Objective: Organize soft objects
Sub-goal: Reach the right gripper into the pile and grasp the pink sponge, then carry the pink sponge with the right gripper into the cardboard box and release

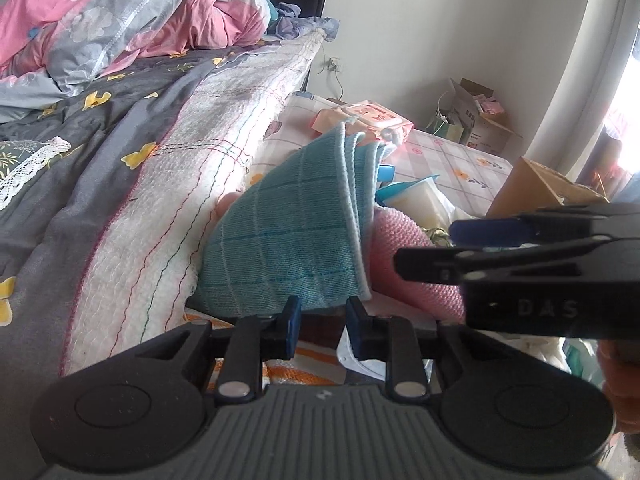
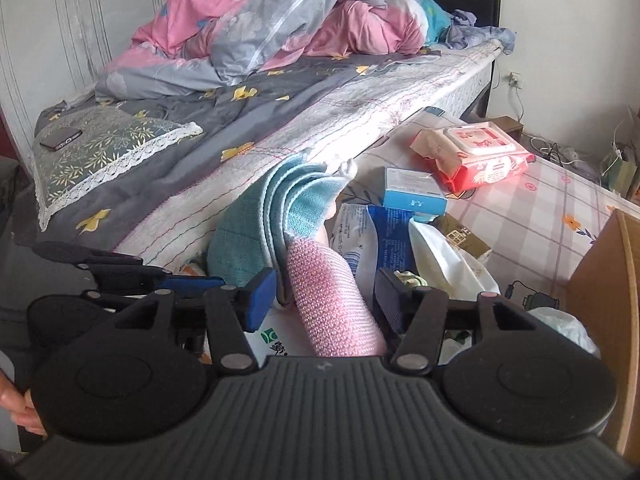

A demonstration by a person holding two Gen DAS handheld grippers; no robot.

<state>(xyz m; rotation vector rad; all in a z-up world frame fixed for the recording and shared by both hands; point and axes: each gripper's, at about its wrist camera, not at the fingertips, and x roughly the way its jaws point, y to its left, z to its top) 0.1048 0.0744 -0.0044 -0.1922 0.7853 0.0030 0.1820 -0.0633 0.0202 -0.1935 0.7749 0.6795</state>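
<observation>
The folded teal checked cloth stood propped on edge against the side of the quilted white mattress, its layered edges fanned open at the top. Just beside it, and touching its lower edge, lay a pink knitted cloth rolled into a soft tube.

The left gripper sat low in front of the teal cloth with its blue-padded fingers apart. The bottom edge of the cloth hung right at the fingertips, but the fingers were not closed on it. In the left wrist view, the right gripper reached in from the right side, seen edge-on.

In the right wrist view, the right gripper was spread wide, with one blue pad on each side of the pink knitted roll. The pads stood clear of the fabric rather than pinching it.

Both cloths rested on a low surface covered by a pink checked floral sheet. Clutter lay near them: a red and white pack of wet wipes, a small blue box, a white plastic bag and a brown cardboard box at the right edge.

On the bed above, a grey sheet with yellow butterflies was spread out. A crumpled pink and grey duvet was heaped at the far end. A dark phone lay on a green leaf-print pillow with lace trim.
</observation>
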